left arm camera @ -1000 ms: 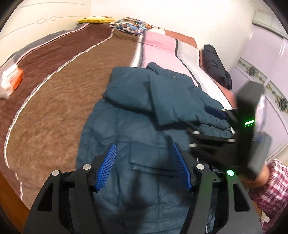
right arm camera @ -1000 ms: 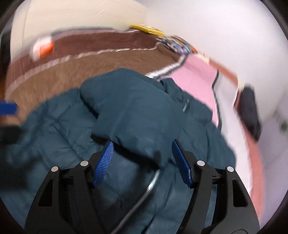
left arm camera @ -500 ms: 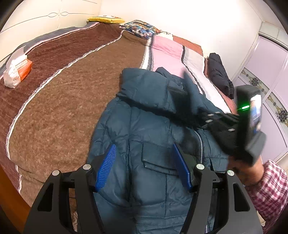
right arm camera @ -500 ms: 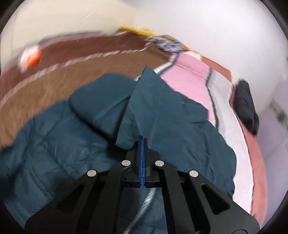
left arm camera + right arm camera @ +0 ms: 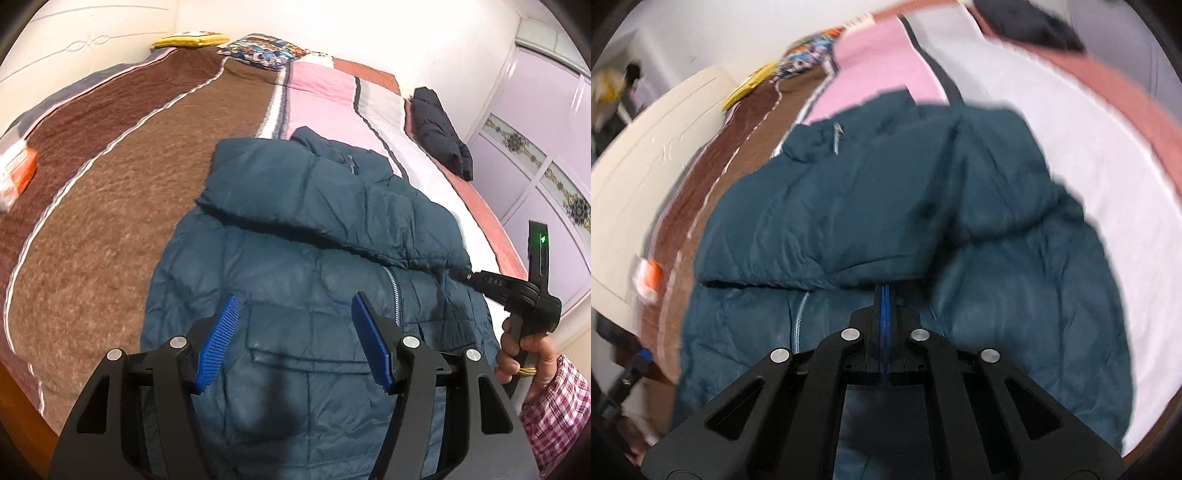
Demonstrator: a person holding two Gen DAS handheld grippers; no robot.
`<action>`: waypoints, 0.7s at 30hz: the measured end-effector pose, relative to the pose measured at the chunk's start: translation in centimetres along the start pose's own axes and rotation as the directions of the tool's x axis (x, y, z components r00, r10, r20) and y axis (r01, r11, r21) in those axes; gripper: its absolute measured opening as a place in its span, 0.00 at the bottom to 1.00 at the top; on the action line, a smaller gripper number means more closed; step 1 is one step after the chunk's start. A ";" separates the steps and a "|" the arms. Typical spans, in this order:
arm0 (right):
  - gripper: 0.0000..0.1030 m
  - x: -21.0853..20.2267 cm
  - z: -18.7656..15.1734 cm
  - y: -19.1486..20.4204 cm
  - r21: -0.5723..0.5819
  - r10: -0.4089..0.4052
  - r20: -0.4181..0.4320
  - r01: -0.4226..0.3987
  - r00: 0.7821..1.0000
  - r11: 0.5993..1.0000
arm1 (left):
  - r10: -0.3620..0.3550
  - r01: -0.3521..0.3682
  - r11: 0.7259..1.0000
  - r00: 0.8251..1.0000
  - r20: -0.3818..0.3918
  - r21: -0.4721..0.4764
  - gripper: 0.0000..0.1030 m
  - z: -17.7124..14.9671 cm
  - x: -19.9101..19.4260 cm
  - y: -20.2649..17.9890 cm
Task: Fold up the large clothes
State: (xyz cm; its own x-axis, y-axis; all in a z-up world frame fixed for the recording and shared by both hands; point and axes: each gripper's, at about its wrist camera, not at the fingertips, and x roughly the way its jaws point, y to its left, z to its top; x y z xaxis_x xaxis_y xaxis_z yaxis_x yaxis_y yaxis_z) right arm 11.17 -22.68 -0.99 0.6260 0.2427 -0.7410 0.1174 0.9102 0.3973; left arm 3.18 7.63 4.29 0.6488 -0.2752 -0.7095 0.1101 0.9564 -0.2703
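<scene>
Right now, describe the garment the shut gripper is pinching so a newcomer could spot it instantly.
Start at the big bed with the brown, pink and white striped blanket. Spread over its near end lies a teal quilted puffer jacket with a silver front zip and a flap pocket, the right gripper shut on the edge of its folded-over sleeve. The only other garment, a dark bundled jacket, sits apart at the far right edge.

A bedroom: blanketed bed, pillows, wardrobe.
</scene>
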 end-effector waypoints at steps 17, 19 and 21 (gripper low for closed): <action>0.23 1.1 2.0 -7.3 0.362 0.263 0.008 -0.247 0.965 0.899 | 0.189 -0.190 0.980 0.982 0.022 0.061 0.61 9.4 9.7 -1.4; 0.07 1.7 2.5 -7.0 0.346 0.239 -0.022 -0.217 0.971 0.913 | 0.200 -0.200 0.979 0.980 -0.004 0.042 0.61 9.8 11.2 -0.9; 0.06 1.4 2.3 -7.3 0.355 0.240 -0.014 -0.220 0.971 0.909 | 0.214 -0.213 0.977 0.977 -0.024 0.026 0.61 9.9 12.2 -0.6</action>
State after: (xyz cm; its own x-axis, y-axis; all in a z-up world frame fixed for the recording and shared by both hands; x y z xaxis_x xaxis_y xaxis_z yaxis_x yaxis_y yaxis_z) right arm 12.99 -29.75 -3.73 0.6251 0.4589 -0.6314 0.2427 0.6545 0.7160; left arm 18.48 4.69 2.24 0.6389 -0.0666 -0.7664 -0.0111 0.9953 -0.0958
